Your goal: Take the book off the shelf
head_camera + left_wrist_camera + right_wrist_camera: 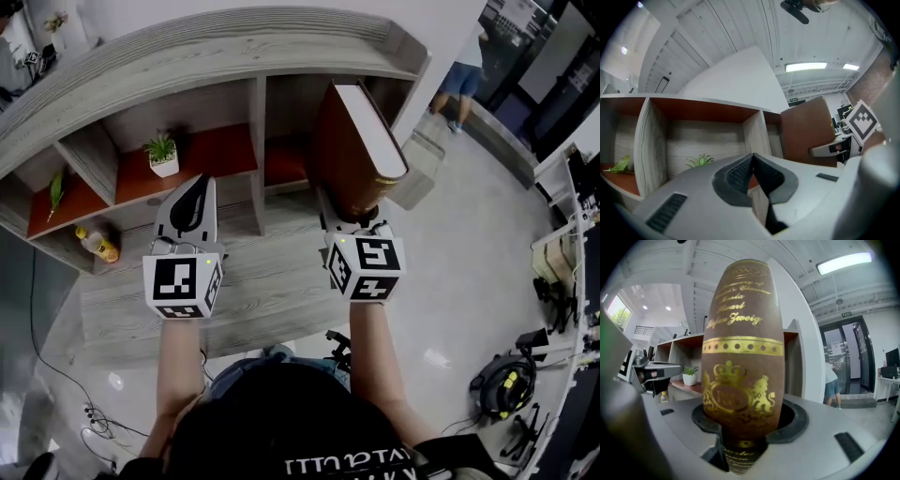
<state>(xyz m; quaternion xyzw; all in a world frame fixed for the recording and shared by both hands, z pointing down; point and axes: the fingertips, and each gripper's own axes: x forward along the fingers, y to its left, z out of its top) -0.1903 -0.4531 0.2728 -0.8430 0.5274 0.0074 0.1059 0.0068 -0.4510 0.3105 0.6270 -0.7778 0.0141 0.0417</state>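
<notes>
**A:** Head view first: where is the book (356, 150)?

**B:** It stands upright in the right gripper (352, 214), in front of the right-hand compartment of the shelf (234, 56). It has a brown cover, with the pale page edges showing on top.

**A:** And the grip?

**B:** Right gripper view shows both jaws pressed on the lower spine, one on each side. The gilt crest and lettering face the camera. Whether the book's foot touches a shelf board, I cannot tell.

**A:** What surrounds it?

**B:** The shelf is grey wood grain with red-brown boards. The next compartment to the left holds a small potted plant (163, 155). Further left lies a green leaf (56, 187), with a bottle (98, 246) lower down. A pale glossy floor (469, 281) runs off to the right, where a person (459, 84) stands by a dark doorway.

**A:** The left gripper (200, 183)?

**B:** It faces the plant's compartment, well apart from the book. Its jaws are closed tip to tip with nothing between them.

**A:** Arms?

**B:** Both forearms stretch forward side by side. The grippers point roughly level at the shelf, and their marker cubes sit nearest the person.
</notes>
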